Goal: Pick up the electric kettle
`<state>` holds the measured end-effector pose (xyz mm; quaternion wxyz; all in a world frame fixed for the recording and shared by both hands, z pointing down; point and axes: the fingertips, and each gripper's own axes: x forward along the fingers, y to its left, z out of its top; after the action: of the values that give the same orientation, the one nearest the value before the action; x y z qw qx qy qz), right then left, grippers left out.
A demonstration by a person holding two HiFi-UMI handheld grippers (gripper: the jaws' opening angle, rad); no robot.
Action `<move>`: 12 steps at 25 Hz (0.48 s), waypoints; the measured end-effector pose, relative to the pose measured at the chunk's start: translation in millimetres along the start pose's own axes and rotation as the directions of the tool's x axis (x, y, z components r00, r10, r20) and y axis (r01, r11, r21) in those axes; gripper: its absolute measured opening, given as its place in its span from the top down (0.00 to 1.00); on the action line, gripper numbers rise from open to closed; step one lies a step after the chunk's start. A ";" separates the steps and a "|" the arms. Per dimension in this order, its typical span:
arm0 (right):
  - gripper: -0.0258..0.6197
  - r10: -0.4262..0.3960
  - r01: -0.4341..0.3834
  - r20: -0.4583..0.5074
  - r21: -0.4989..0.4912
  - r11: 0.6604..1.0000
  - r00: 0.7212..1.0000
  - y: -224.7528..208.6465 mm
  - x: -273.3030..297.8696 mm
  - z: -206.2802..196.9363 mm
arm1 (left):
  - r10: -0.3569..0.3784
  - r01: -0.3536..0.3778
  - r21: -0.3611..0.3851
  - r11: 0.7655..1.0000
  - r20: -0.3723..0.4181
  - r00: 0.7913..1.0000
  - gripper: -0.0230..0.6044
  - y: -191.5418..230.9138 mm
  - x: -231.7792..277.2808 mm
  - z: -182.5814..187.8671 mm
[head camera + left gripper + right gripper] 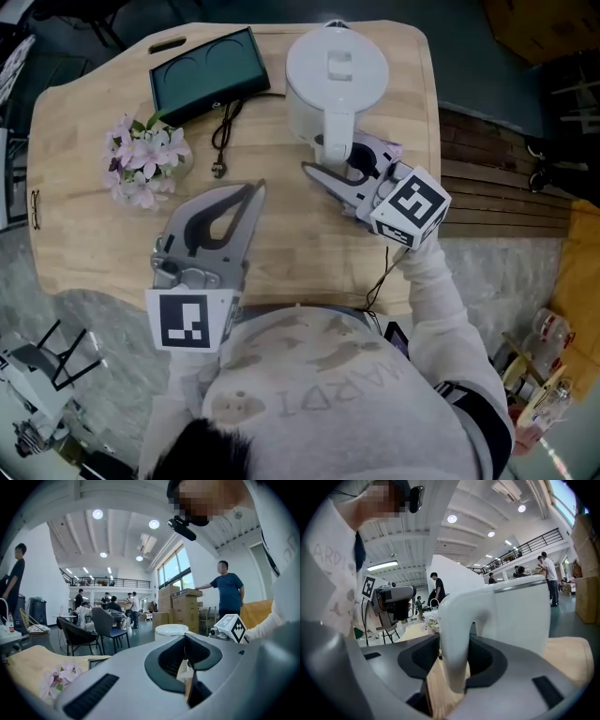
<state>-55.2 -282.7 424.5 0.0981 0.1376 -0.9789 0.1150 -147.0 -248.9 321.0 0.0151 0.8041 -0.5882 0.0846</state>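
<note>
A white electric kettle [336,70] stands at the far middle of the wooden table [84,122], its handle [335,142] pointing toward me. My right gripper [342,164] reaches in from the right and is shut on that handle. In the right gripper view the handle [457,634] runs down through the hollow between the two jaws, with the kettle body [520,616] just behind. My left gripper [251,192] hovers over the near left of the table, shut with nothing in it, well clear of the kettle [171,631].
A dark green tray [208,75] lies at the far left, and a black cord [223,131] trails from it toward the middle. A bunch of pink flowers [145,159] sits left of the left gripper. The table's right edge runs close beside the kettle.
</note>
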 end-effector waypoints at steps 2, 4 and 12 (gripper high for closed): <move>0.70 0.011 -0.011 0.006 0.000 1.000 1.000 1.0 6.0 0.1 | 0.009 -0.009 -0.006 1.000 -0.013 1.000 0.96 2.7 0.7 -3.2; 0.70 0.021 -0.021 0.011 0.001 1.000 1.000 2.0 11.0 0.3 | 0.011 -0.011 0.000 1.000 -0.010 1.000 0.96 4.3 1.3 -3.9; 0.72 0.028 -0.028 0.015 -0.024 0.999 1.000 5.9 26.8 2.3 | 0.018 -0.018 0.006 1.000 -0.020 1.000 0.96 7.0 0.1 -8.1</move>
<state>-82.6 -284.4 427.1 0.0908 0.1237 -0.9827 0.1036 -154.6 -250.1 328.4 0.0181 0.7980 -0.5949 0.0944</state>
